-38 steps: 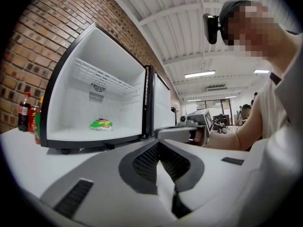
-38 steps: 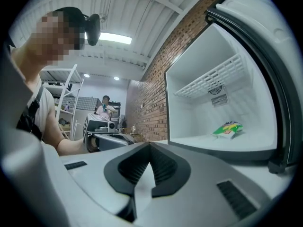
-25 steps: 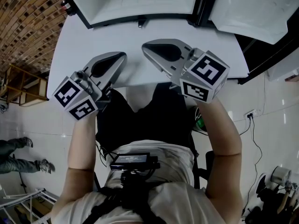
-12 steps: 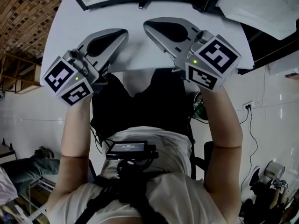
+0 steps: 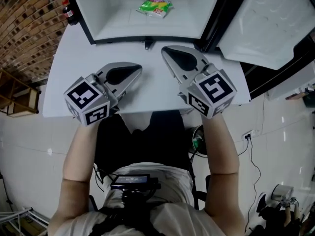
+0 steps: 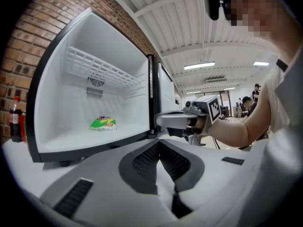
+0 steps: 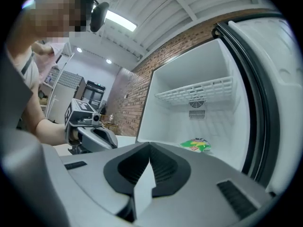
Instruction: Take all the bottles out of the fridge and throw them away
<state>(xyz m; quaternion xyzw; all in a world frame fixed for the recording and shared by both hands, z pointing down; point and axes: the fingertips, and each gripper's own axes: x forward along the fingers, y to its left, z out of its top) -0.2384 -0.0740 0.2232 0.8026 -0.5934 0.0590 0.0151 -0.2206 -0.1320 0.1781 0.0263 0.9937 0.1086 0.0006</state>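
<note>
White table [image 5: 64,90] edge underlies left gripper [image 5: 138,70] and right gripper [image 5: 165,50], jaws pressed together, perhaps hovering.

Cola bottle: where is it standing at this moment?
In the head view the cola bottle stands at top left, on the white table outside the fridge, beside its left wall and next to the brick wall.

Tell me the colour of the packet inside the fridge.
Green packet, some yellow and red; left gripper view.

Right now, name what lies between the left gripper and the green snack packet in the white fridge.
Only bare white tabletop, the fridge's black front frame and its bare floor, per the head view.
</note>
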